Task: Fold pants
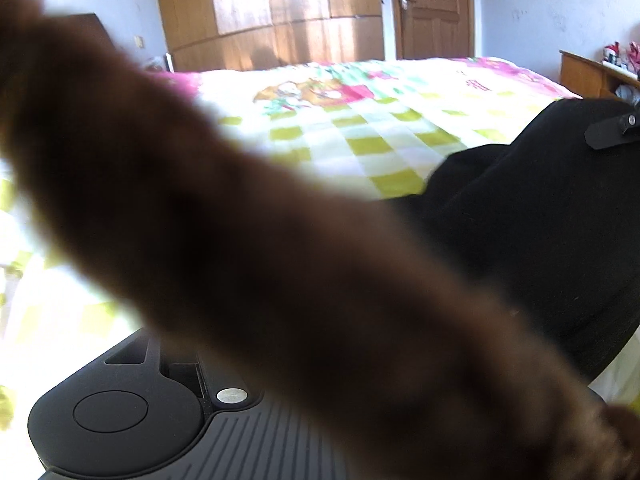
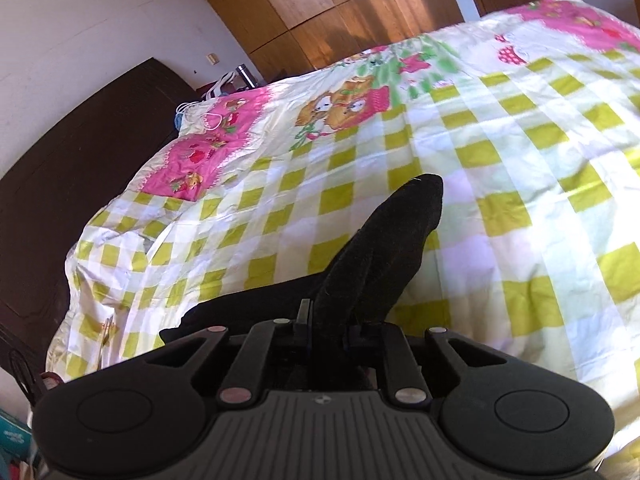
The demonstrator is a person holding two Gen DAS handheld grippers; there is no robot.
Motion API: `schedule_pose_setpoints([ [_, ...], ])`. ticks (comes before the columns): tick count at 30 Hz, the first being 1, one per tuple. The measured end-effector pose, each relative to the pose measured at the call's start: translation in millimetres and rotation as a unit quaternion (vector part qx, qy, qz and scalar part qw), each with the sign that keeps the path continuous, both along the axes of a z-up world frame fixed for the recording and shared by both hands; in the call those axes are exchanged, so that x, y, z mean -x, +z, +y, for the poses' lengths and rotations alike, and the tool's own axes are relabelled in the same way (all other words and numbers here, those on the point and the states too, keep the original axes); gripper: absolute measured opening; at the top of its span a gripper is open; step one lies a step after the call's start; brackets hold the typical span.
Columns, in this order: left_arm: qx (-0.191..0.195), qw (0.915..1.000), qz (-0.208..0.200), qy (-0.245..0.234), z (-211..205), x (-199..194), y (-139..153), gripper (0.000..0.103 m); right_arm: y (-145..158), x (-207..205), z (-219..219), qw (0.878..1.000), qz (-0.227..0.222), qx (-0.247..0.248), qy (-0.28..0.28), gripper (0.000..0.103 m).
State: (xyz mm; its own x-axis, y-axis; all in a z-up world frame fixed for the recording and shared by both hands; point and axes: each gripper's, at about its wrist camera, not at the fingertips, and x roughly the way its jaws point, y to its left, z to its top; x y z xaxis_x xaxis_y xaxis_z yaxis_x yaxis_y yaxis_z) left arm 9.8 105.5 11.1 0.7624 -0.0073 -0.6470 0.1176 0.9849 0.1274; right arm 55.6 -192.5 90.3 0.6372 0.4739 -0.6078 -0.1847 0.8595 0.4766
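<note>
Folding looking barely begun: right gripper (image 2: 328, 320) is clenching a raised fold of the black pants (image 2: 384, 248), the rest lying bunched on the near part of the checked bedspread (image 2: 520, 160). Left gripper is hiding behind a blurred brown fabric band (image 1: 280, 260); cannot tell its grip. Bedspread is lying open far and right; wardrobe (image 2: 360, 8) standing well apart beyond

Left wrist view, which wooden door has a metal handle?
The panelled room door on the right, handle at its left edge; the wardrobe doors beside it show none.
</note>
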Motion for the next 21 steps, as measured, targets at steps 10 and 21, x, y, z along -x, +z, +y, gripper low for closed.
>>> schedule_pose_setpoints([
  [10, 0.011, 0.9985, -0.01, 0.052, 55, 22, -16, 0.061, 18, -6, 133, 0.988, -0.034, 0.07, 0.134, 0.03],
  [21, 0.088, 0.9943, -0.006, 0.059, 82, 26, -34, 0.062, -39, -15, 244, 0.967, 0.027, 0.125, 0.221, 0.03],
])
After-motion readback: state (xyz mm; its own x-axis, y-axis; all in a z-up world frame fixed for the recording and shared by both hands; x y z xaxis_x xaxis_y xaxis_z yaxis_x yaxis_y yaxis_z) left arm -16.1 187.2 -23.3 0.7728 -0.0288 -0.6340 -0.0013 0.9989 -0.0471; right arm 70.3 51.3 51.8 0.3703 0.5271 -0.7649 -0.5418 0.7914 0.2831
